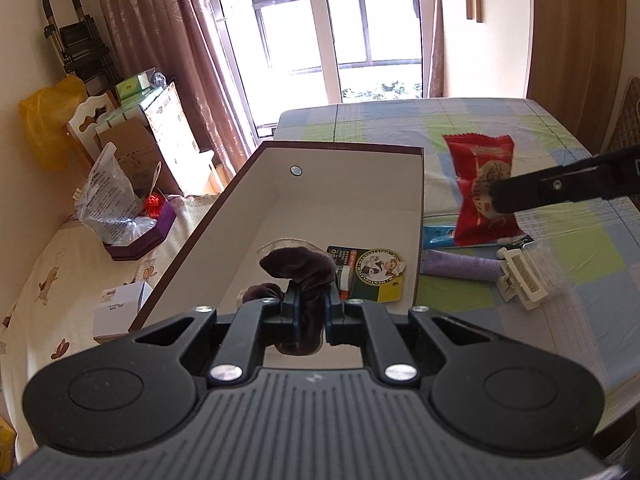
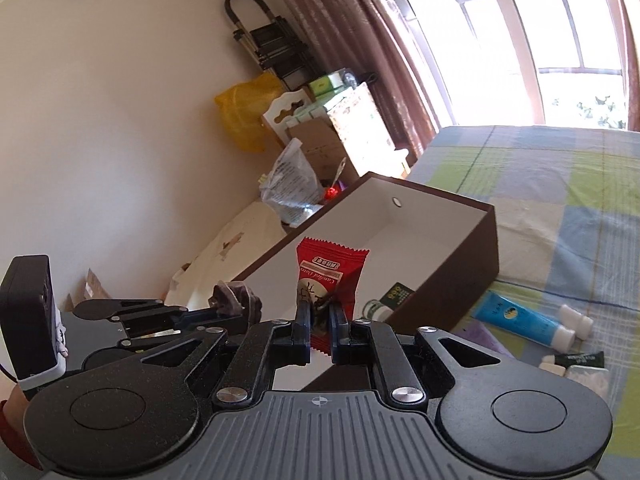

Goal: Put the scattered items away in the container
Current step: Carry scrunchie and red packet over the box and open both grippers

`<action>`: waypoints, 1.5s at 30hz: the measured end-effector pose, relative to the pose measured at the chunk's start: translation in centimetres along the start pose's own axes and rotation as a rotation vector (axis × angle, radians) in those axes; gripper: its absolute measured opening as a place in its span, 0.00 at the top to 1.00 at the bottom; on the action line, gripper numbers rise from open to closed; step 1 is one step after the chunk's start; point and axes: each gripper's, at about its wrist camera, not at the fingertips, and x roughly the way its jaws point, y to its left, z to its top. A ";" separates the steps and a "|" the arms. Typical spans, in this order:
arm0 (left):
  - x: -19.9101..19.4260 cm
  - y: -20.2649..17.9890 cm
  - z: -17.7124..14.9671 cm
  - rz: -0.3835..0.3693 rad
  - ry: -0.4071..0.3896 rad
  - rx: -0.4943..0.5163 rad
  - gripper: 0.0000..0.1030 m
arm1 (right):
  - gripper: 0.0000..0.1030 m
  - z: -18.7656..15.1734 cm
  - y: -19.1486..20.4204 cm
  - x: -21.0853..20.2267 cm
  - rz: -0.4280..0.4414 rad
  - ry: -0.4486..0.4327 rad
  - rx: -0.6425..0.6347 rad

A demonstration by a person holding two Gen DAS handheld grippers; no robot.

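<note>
A brown box (image 1: 416,216) with a white inside lies open on the checked bedspread (image 1: 580,264). My left gripper (image 1: 311,312) is shut on a dark brown velvet scrunchie (image 1: 298,268), held above the box's near end. A green Mentholatum card pack (image 1: 372,274) lies inside the box. My right gripper (image 2: 320,330) is shut on a red candy packet (image 2: 329,276), which stands upright in front of the box (image 2: 452,280). From the left wrist view the same red packet (image 1: 478,184) hangs to the right of the box, pinched by the right gripper (image 1: 500,196).
Right of the box lie a blue tube (image 2: 520,318), a lilac tube (image 1: 460,266), a white hair clip (image 1: 522,280) and a small dark tube (image 2: 578,358). Left of the bed stand cardboard boxes (image 1: 160,136), a plastic bag (image 1: 106,200), a yellow bag (image 1: 48,120) and a folded trolley (image 1: 76,40).
</note>
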 end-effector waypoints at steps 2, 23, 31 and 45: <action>0.3 0.3 -0.1 -0.006 -0.003 0.006 0.92 | 0.89 0.4 0.4 1.6 0.009 0.032 -0.043; 7.3 1.8 -2.0 -0.111 0.099 0.129 0.92 | 0.95 -0.9 0.0 14.3 -0.056 0.385 -0.337; 9.6 1.6 -2.4 -0.149 0.173 0.143 0.92 | 0.96 -0.8 -0.4 17.0 -0.074 0.446 -0.402; 11.3 1.1 -2.9 -0.157 0.266 0.135 0.49 | 0.95 -0.9 -0.4 16.8 -0.108 0.467 -0.492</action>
